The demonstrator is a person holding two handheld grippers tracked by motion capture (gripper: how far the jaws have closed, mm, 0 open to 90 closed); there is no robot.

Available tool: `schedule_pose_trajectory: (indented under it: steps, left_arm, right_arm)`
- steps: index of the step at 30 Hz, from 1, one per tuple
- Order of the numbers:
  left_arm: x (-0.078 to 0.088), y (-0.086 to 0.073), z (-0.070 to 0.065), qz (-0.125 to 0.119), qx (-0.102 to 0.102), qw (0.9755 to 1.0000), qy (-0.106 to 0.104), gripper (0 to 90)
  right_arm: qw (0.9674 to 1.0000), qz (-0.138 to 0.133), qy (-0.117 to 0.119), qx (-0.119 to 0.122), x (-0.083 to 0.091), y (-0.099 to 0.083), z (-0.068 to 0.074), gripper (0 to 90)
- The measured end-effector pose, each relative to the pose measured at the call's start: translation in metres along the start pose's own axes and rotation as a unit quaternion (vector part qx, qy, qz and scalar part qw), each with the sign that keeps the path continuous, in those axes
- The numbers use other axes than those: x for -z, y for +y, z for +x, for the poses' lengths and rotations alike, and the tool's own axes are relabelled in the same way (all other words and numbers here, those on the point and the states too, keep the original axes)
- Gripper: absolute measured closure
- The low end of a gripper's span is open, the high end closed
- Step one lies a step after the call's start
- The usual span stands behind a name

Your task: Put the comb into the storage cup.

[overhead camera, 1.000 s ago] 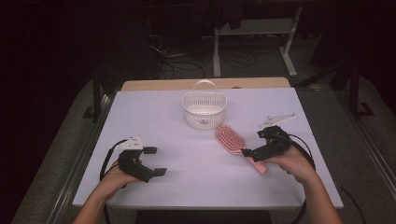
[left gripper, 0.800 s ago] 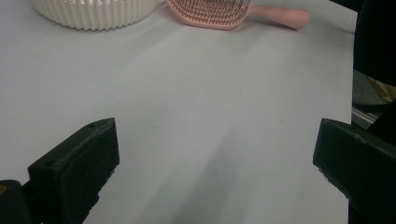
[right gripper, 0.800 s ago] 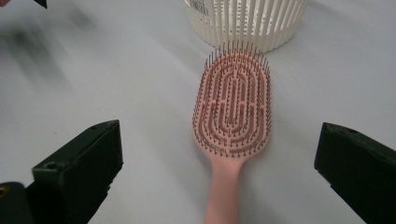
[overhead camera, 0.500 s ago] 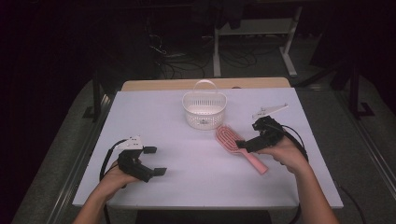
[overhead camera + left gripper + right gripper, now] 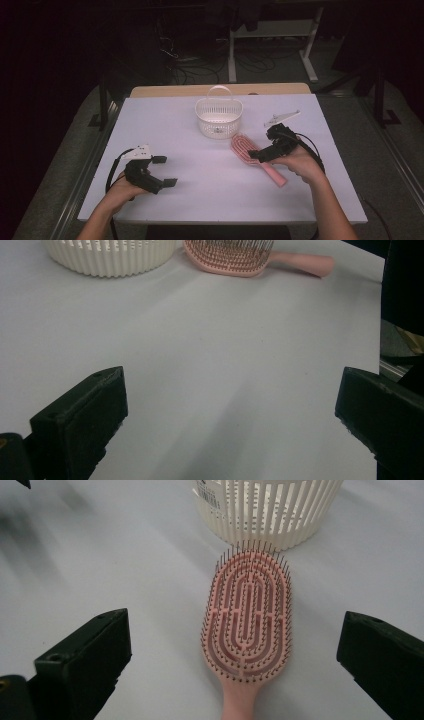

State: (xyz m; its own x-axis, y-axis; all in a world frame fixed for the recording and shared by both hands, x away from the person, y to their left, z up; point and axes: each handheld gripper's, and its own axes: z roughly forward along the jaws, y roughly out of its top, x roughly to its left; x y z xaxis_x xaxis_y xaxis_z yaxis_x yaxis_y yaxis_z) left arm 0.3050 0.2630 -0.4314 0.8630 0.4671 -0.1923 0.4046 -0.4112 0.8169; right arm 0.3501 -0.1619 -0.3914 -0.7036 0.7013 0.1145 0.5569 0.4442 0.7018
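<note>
A pink hairbrush (image 5: pixel 244 147) lies bristles-up on the white table, its head next to a white slatted basket (image 5: pixel 218 118) and its handle pointing toward the near right. My right gripper (image 5: pixel 263 146) hovers over the handle, open, one jaw on each side of the brush (image 5: pixel 247 615), not touching it. The right gripper view looks along the brush to the basket (image 5: pixel 270 510). My left gripper (image 5: pixel 165 171) rests at the near left, open and holding nothing. The left gripper view has the basket (image 5: pixel 110 257) and the brush (image 5: pixel 235 257) far ahead.
The white table (image 5: pixel 210 205) ends close behind the left hand at the near edge. A wooden strip (image 5: pixel 175 91) runs along the far edge behind the basket. Cables and metal frame legs (image 5: pixel 232 55) lie on the dark floor beyond.
My right gripper has shifted slightly forward and to the left, along the handle toward the brush's head. The brush, the basket and the left gripper have stayed in place.
</note>
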Motion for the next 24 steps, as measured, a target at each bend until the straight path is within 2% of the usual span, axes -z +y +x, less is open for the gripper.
schedule_pose_trajectory:
  steps: [14, 24]
  left_arm:
    - [-0.0006, 0.0002, 0.0008, 0.002, 0.000, 1.0000, 0.001, 0.5]
    - [-0.0003, 0.0004, 0.0010, 0.001, 0.001, 1.0000, 0.001, 0.5]
  right_arm:
    - [0.9992, 0.036, -0.011, -0.014, -0.0043, -0.0013, -0.0006, 0.6]
    - [0.9974, 0.069, -0.015, -0.009, -0.0050, 0.0053, -0.0021, 0.6]
